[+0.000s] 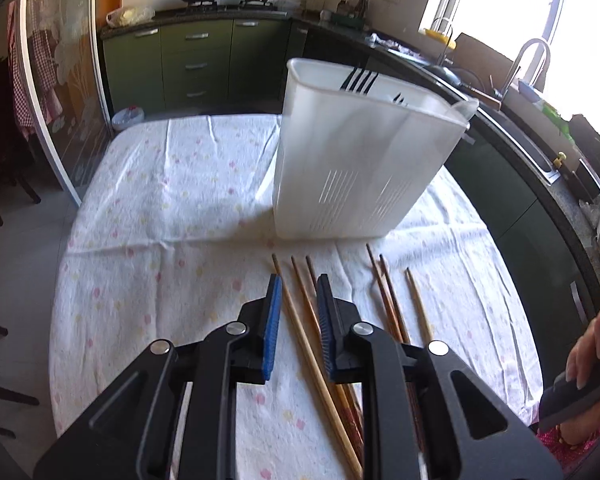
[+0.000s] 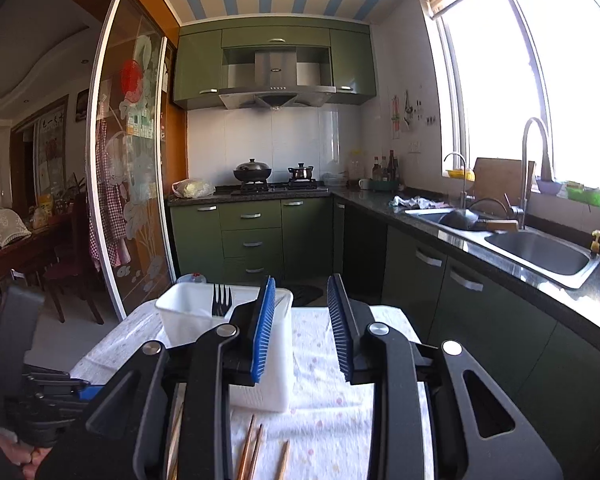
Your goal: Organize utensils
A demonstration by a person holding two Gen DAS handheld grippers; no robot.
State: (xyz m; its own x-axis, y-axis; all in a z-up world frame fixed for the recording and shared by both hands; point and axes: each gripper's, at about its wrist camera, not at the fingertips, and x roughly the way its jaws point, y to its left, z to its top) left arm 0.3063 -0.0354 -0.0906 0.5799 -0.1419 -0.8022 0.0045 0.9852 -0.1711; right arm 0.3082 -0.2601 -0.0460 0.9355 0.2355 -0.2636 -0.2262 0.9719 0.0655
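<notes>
Left wrist view has the left tongs [image 1: 296,300] released, low over the chopsticks [image 1: 300,320] lying on the worktop [image 1: 160,200] just in front of the white holder [image 1: 352,160]. I'd straddle one pair, clench mid-shaft, then tip them upright into the holder beside the black forks [image 1: 358,78]. Right wrist view shows the right tongs [image 2: 300,312] released too, holding nothing, raised well above the worktop, plus the sink [image 2: 540,256], which the left barely catches

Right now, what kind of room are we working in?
A home kitchen, by all signs: a range hood over a stove with a black wok, green cabinets, and a steel sink with a faucet under the window.
</notes>
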